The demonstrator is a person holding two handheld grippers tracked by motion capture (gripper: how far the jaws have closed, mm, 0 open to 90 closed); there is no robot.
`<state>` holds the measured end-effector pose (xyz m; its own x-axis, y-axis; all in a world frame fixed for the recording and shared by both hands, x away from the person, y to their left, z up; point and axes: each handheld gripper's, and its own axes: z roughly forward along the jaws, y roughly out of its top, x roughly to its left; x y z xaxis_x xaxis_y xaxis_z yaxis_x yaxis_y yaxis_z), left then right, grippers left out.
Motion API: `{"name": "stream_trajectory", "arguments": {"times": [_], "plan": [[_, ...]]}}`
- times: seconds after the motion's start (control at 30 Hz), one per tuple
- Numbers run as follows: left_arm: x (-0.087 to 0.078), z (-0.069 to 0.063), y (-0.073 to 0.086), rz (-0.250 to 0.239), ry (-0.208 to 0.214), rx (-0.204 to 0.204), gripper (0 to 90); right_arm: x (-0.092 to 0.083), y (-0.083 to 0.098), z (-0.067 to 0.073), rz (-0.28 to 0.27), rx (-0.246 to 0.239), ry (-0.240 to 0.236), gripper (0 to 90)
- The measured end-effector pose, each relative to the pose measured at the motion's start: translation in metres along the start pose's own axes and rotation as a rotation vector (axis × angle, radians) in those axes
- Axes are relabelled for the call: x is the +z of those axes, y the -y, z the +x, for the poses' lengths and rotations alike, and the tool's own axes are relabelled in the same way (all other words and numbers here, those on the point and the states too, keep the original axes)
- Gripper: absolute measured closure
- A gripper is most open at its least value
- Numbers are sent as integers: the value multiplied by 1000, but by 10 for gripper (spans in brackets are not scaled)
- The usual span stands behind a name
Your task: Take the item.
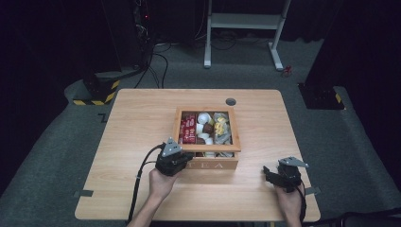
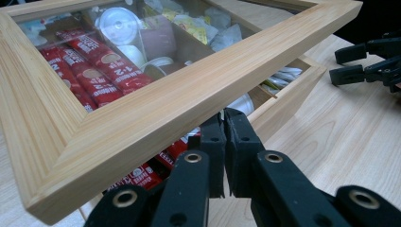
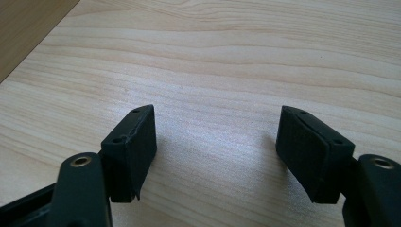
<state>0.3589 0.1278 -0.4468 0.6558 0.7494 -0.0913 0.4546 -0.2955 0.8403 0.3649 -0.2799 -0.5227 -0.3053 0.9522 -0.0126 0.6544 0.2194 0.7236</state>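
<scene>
A wooden tea box (image 1: 213, 165) marked TEA stands mid-table. Its glass-paned lid (image 1: 206, 147) is lifted a little at the front. In the left gripper view the lid's front rail (image 2: 189, 94) hangs above the box wall (image 2: 288, 101), with red sachets (image 2: 94, 61) and white cups (image 2: 118, 26) under the glass. My left gripper (image 1: 185, 159) is at the box's front left corner; its jaws (image 2: 224, 137) are shut, tips tucked under the raised rail. My right gripper (image 1: 267, 173) rests open on the table right of the box, and its jaws (image 3: 215, 146) are spread over bare wood.
The light wood table (image 1: 132, 123) has a round cable hole (image 1: 231, 101) behind the box. A box corner (image 3: 23, 28) lies left of the right gripper. The right gripper (image 2: 359, 64) shows far right. Beyond the table: a white desk frame (image 1: 246, 21) and a striped base (image 1: 101, 90).
</scene>
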Motion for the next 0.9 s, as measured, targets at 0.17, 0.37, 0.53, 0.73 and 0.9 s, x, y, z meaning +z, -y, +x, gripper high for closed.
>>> {"name": "stream_trajectory", "arguments": {"times": [0.17,0.37,0.53,0.73,0.9], "plan": [[-1,0,-6,0,-2,0,868,0,0,0,0,1,-1,296],[-3,4,-18,-15,12,-19,861,0,0,0,1,2,-2,296],[-5,4,-26,-8,8,-4,851,0,0,0,1,2,-2,296],[-7,7,-34,-18,13,-8,843,0,0,0,0,1,-2,296],[-8,9,-41,-29,23,-12,824,0,0,0,1,2,-2,297]]}}
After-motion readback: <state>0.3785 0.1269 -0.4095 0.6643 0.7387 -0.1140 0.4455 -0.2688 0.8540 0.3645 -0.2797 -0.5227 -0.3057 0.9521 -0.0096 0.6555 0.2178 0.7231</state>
